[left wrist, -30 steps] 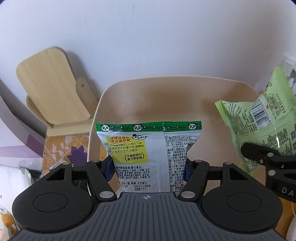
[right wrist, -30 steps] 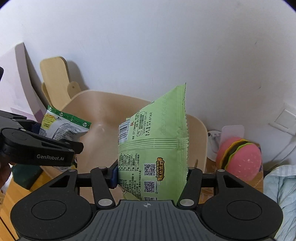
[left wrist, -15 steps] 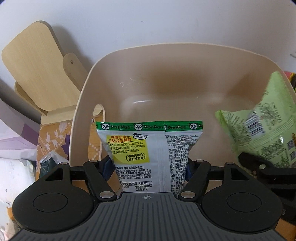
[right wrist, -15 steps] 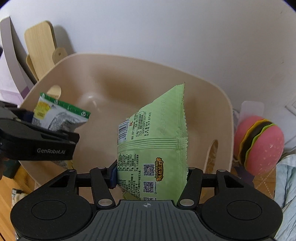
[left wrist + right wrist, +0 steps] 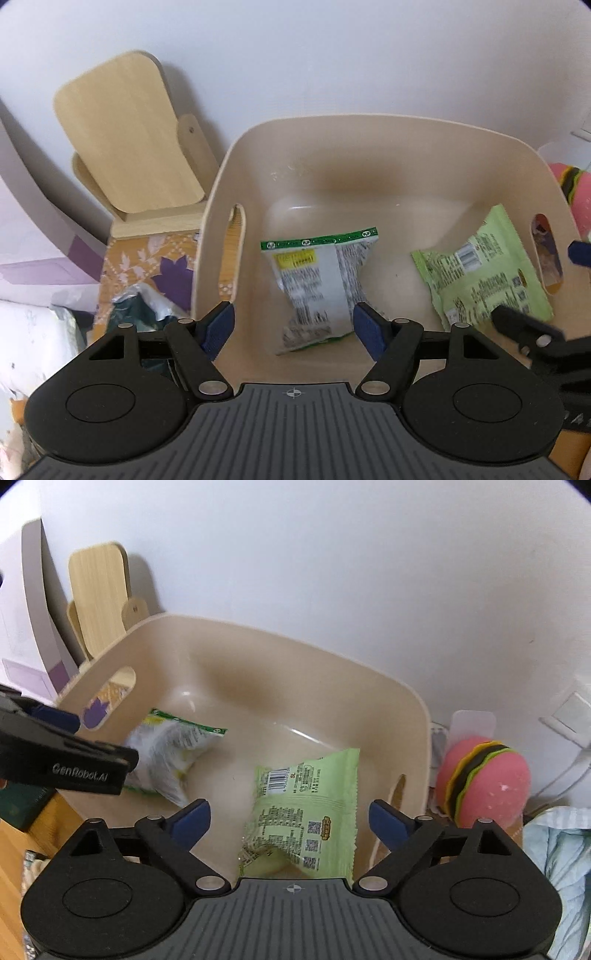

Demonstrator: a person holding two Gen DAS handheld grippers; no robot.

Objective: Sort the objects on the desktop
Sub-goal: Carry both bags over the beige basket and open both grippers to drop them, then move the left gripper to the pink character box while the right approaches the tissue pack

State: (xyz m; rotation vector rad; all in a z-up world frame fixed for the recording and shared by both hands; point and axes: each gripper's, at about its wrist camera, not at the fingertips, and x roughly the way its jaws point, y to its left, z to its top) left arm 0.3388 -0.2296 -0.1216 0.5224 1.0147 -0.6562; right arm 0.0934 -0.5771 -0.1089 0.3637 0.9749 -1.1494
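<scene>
A beige plastic bin (image 5: 373, 127) with handle cut-outs stands against the wall; it also shows in the right wrist view (image 5: 303, 646). A white and green snack packet (image 5: 317, 284) lies inside it on the left, also seen in the right wrist view (image 5: 173, 753). A light green snack packet (image 5: 484, 273) lies inside on the right, also in the right wrist view (image 5: 303, 812). My left gripper (image 5: 293, 326) is open and empty above the bin's near edge. My right gripper (image 5: 290, 818) is open and empty above the green packet.
A wooden stand (image 5: 125, 140) leans on the wall left of the bin. A pink burger-shaped toy (image 5: 484, 779) sits right of the bin. A purple and white box (image 5: 33, 236) and crumpled wrappers (image 5: 144, 302) lie at the left. Pale blue cloth (image 5: 561, 867) lies at the far right.
Both grippers opened and let go of their packets, which dropped into the bin. Both grippers have pulled back a little from the bin.
</scene>
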